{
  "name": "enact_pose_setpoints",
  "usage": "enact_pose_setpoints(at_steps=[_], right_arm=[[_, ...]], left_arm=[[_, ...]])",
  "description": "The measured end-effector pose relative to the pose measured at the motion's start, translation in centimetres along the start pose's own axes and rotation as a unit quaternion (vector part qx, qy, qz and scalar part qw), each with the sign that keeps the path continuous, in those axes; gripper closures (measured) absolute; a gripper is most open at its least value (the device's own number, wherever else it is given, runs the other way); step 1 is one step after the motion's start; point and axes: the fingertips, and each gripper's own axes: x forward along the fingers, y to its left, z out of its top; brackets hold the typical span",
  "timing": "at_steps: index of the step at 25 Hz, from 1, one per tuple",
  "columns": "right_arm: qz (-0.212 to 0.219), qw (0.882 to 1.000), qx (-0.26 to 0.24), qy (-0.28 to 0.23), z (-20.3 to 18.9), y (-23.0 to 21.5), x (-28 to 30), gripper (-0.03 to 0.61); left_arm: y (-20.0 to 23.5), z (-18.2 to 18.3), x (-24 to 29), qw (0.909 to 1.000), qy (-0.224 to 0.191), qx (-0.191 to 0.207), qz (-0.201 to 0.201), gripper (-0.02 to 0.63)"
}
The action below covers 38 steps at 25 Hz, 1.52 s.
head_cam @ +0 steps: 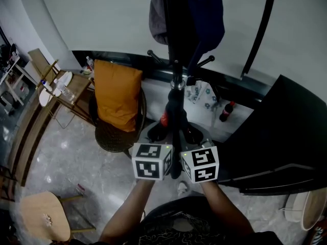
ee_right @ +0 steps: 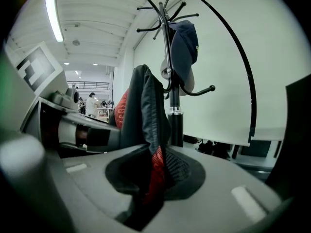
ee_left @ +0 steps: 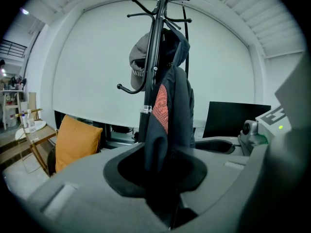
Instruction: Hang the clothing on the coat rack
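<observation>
A black coat rack (head_cam: 174,60) stands straight ahead, with a grey cap (head_cam: 157,19) and a navy cap (head_cam: 207,14) on its upper hooks. A dark jacket (head_cam: 176,117) with red mesh lining hangs along the pole. My left gripper (head_cam: 152,161) and right gripper (head_cam: 200,164) sit side by side at its lower part. In the left gripper view the left gripper (ee_left: 163,178) is shut on the jacket (ee_left: 165,110). In the right gripper view the right gripper (ee_right: 153,188) is shut on the jacket (ee_right: 146,115) too. Whether its top rests on a hook is hidden.
A wicker chair with an orange cushion (head_cam: 116,93) stands left of the rack. A wooden side table (head_cam: 71,88) is further left and a round stool (head_cam: 43,216) is near left. A black desk (head_cam: 281,137) fills the right. A curved black lamp rod (head_cam: 258,29) rises behind.
</observation>
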Motion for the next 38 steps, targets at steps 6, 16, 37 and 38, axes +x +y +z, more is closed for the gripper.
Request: enact_pose_setpoints(at_steps=[6, 16, 37, 38], right_arm=[[-0.003, 1.000, -0.002, 0.001, 0.2, 0.4, -0.7, 0.509], [-0.011, 1.000, -0.003, 0.000, 0.1, 1.4, -2.4, 0.500], [-0.007, 1.000, 0.010, -0.019, 1.6, 5.6, -8.1, 0.500], [-0.005, 1.000, 0.010, -0.018, 1.5, 5.9, -8.4, 0.500]], left_arm=[[-0.1, -0.1, -0.9, 1.0000, -0.003, -0.008, -0.002, 0.520], [-0.3, -0.4, -3.1, 0.9999, -0.013, -0.011, -0.002, 0.514], [-2.8, -1.7, -9.6, 0.9994, -0.021, -0.023, -0.015, 0.515], [-2.9, -1.7, -10.0, 0.9994, -0.024, -0.020, -0.014, 0.515]])
